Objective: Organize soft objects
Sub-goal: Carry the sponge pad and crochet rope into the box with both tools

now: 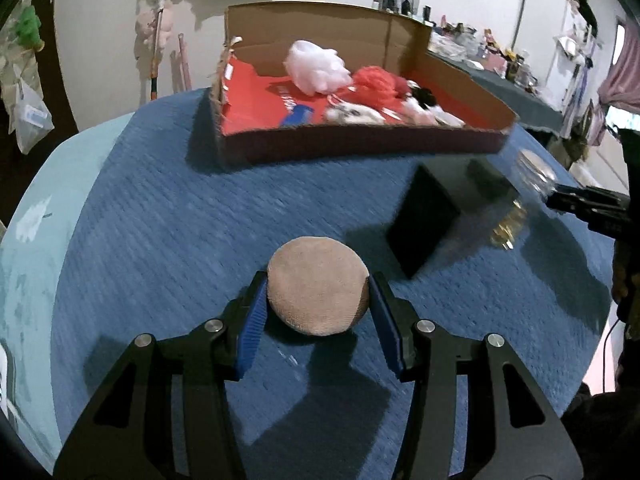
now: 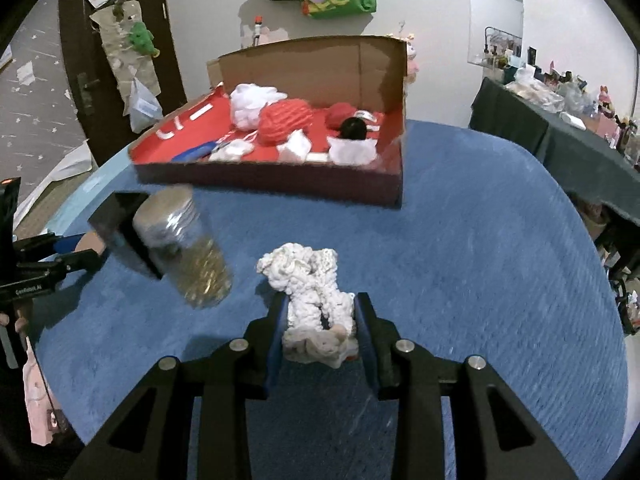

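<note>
1. The left gripper [image 1: 317, 300] pinches a round tan pad [image 1: 317, 285] above the blue counter [image 1: 160, 220].
2. The right gripper [image 2: 320, 320] pinches a white knitted bundle [image 2: 310, 292], near a glass jar [image 2: 188, 248].
3. The cardboard box [image 2: 280, 184], holding other soft items, sits at the counter's far side.

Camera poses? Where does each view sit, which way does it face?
Left wrist: on left gripper, facing the cardboard box; its fingers clamp a tan puff; right gripper's tip at right edge.
Right wrist: on right gripper, facing the box; fingers clamp white knit; left gripper at left edge.
Shared: box, glass jar, blue tablecloth.
</note>
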A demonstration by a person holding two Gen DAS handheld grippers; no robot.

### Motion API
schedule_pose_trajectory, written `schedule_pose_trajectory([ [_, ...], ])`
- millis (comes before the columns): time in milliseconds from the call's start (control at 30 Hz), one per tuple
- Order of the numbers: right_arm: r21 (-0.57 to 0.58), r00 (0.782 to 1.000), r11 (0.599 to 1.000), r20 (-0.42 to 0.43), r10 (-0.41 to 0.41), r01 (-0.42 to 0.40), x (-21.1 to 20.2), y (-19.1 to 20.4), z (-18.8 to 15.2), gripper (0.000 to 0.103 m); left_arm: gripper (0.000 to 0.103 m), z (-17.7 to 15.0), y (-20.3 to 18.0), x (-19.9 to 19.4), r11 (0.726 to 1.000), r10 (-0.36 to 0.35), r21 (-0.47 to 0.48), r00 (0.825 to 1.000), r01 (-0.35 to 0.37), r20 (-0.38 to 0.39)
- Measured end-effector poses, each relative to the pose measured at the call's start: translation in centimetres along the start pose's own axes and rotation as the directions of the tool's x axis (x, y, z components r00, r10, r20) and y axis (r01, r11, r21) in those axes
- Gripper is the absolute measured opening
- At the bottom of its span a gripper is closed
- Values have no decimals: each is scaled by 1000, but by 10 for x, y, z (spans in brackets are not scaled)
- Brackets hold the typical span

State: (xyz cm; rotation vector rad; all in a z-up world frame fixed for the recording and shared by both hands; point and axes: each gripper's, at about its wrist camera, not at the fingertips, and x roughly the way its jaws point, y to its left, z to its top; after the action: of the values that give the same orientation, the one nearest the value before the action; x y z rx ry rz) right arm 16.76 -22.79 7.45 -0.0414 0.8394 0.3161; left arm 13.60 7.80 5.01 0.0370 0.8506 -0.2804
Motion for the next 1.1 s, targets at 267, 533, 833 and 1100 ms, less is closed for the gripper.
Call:
schedule_pose_trajectory([
  [267, -9, 1000, 1000, -1, 3, -3, 14, -2, 33, 36, 48, 35, 18, 10, 999, -44, -18, 999, 45, 20],
  [533, -13, 999, 999, 22, 36, -36, 22, 4, 67, 36, 48, 82, 6, 10, 993, -114, 41, 992, 112, 51],
  [833, -73, 999, 997, -35, -10, 7, 55, 11, 109, 37, 48, 150, -47, 49, 959, -226, 174, 974, 225, -19],
  [1100, -158, 982, 986, -170, -85, 58, 100, 12, 135, 37, 48, 180, -78, 106, 939, -225, 225, 960, 260, -169],
])
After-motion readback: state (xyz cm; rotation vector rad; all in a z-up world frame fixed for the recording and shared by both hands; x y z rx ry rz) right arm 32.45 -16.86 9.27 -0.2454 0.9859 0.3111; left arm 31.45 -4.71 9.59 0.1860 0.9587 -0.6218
